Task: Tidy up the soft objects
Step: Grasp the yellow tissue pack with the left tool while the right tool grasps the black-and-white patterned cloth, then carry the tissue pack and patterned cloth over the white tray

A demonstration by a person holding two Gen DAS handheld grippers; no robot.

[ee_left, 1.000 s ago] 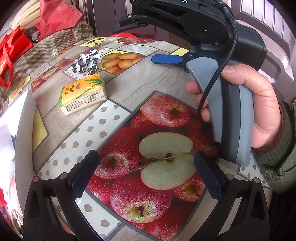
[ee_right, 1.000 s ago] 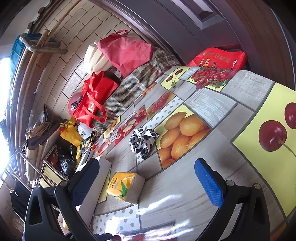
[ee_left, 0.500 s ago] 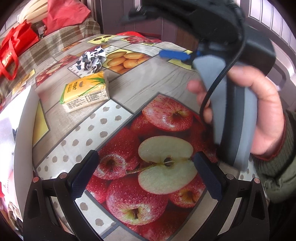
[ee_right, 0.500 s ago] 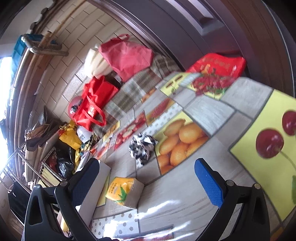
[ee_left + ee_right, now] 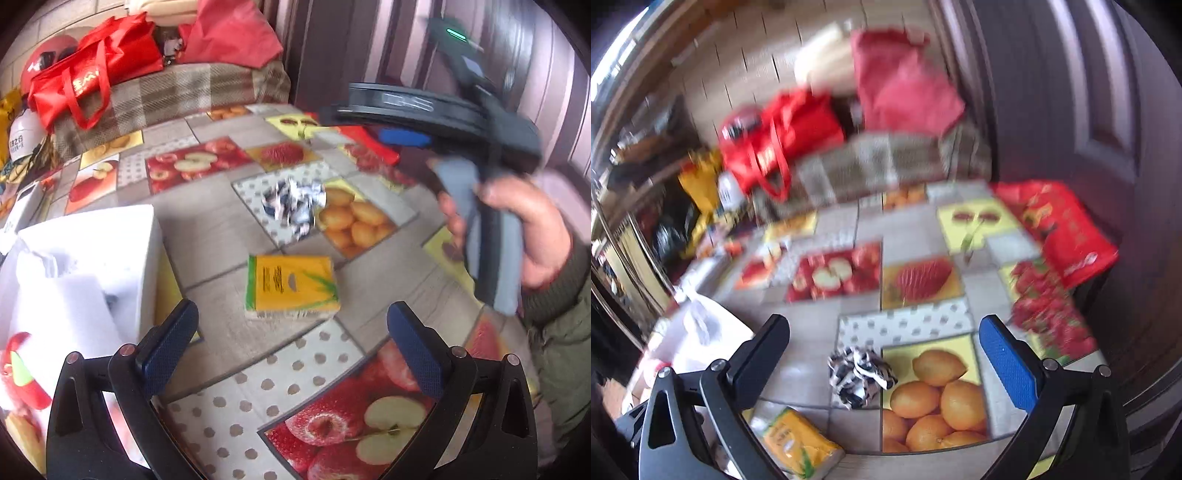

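Left wrist view: the left gripper (image 5: 291,347) hangs over the fruit-print tablecloth (image 5: 207,236) with its fingers spread wide and nothing between them. Lined up between the two dark pads sits the yellow tissue pack (image 5: 291,286), lying flat on a grey wood-look panel. Just beyond it rests the crumpled black-and-white cloth (image 5: 293,201), beside the printed oranges. To the left stands a white box (image 5: 88,243), open at the top, with white material inside and a red soft toy (image 5: 20,373) at its near edge. On the right, a hand (image 5: 517,236) grips the handle of the right gripper (image 5: 402,137), held above the table; it's blurred here.

Right wrist view, blurry too: the right gripper (image 5: 882,354) has its fingers wide apart and empty. The black-and-white cloth (image 5: 860,374) lies between them on the table, touching the orange panel's edge. The tissue pack (image 5: 798,446) is lower left, near the left finger. A red bag (image 5: 1067,232) lies at the table's far right corner.
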